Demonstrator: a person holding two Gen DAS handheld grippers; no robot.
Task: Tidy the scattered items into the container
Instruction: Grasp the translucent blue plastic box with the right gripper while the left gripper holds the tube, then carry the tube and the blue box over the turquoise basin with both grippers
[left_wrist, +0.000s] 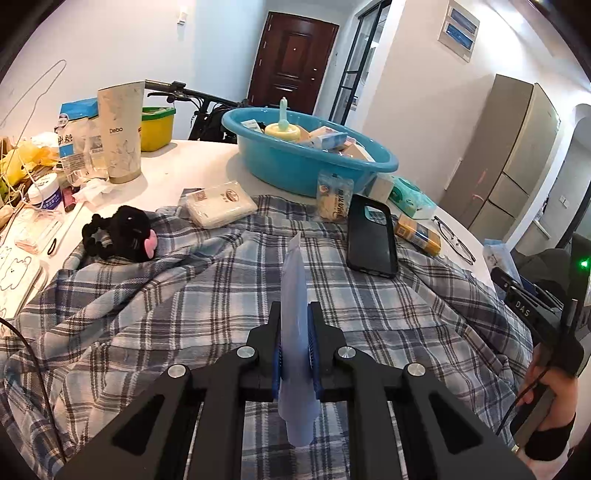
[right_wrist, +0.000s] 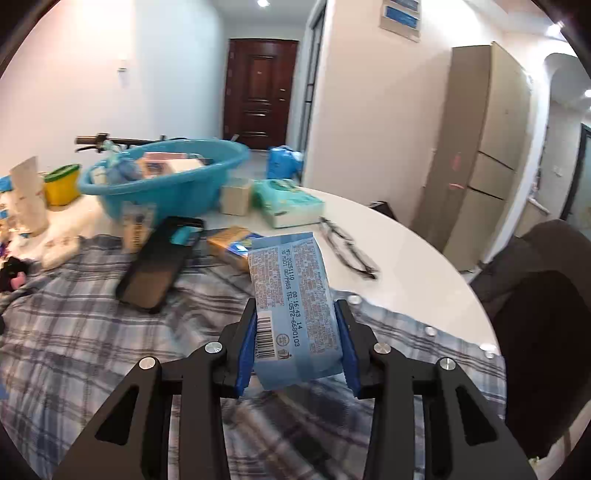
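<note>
- The left hand-held gripper is squeezed tight on a thin pale blue packet that stands up on its edge, low in the middle of the left wrist picture.
- The right hand-held gripper is closed partway on a fatter blue pack with tiny print and a barcode, in the middle of the right wrist picture.
- The blue tub sits on the bench, in the upper middle of the left picture. It already has boxes and a yellow toy in it.
- The thin packet is floppy and held near its bottom. I think it could bend over or slide out on the way to the tub.
- The fat pack sticks far out past the pads. I think it could tip down and drop onto the plaid cloth.
- The black phone case and the small pouch lie between the grippers and the tub. A low swing could knock them.
- Both hands going to the tub at once could bump.
- Only the left picture shows the black plush toy, the white tissue pack, and a hand at the lower right edge.
- Only the right picture shows the print on the pack. It also shows the glasses more plainly, on bare bench to the right of the pack.
</note>
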